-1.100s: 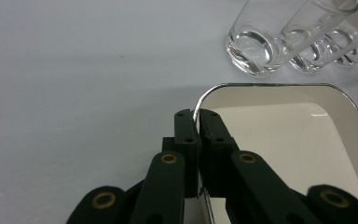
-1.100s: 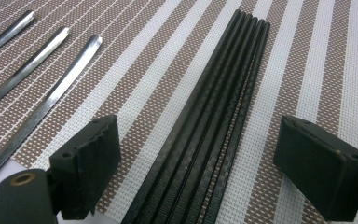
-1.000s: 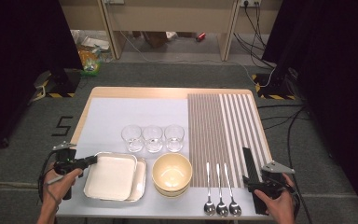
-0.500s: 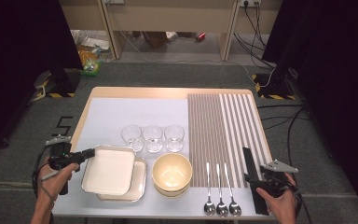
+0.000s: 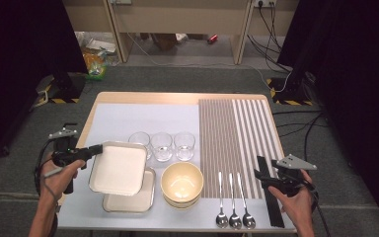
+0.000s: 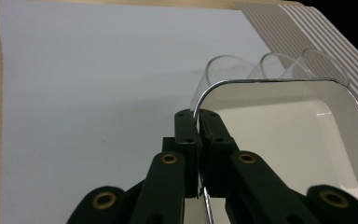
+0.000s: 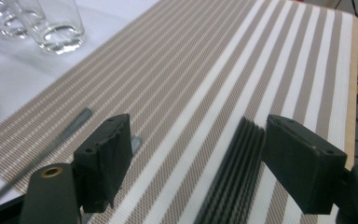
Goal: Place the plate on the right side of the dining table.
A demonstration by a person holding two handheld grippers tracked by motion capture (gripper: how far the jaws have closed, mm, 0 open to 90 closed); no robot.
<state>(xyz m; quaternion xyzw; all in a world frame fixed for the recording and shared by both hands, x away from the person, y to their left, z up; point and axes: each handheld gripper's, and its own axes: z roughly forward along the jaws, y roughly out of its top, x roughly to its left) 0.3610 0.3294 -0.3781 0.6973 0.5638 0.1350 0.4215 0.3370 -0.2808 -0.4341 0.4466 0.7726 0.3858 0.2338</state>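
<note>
pinching the rim of the top tray [image 5: 118,167], the left gripper [image 5: 92,150] has its jaws pressed together on the thin metal edge near one rounded corner, as the left gripper view shows with the tray's lip [image 6: 200,105] running straight down between the two black jaws. the tray tilts in the air above a second tray [image 5: 131,200] that lies flat on the worktop [image 5: 113,118]; gripping at the edge rather than the middle looks like the only way to lift such a flat, shallow thing off a stack. the tray stretches away from the gripper toward the stacked bowls [image 5: 181,183], and its far edge overlaps the nearest of the three glasses [image 5: 162,145] in the high view, so it seems to be raised above them.

the right gripper [image 5: 262,177] hovers over the striped placemat [image 5: 237,133] near the worktop's right edge, jaws spread with nothing between the pads; they have just been closing a little. in the right gripper view a ribbed black strip [image 7: 230,182] lies on the mat below the gap between the jaws, apart from them. three spoons [image 5: 234,217] lie side by side just left of that hand, handles pointing away from the person, probably set out ready for the places to be laid.
</note>
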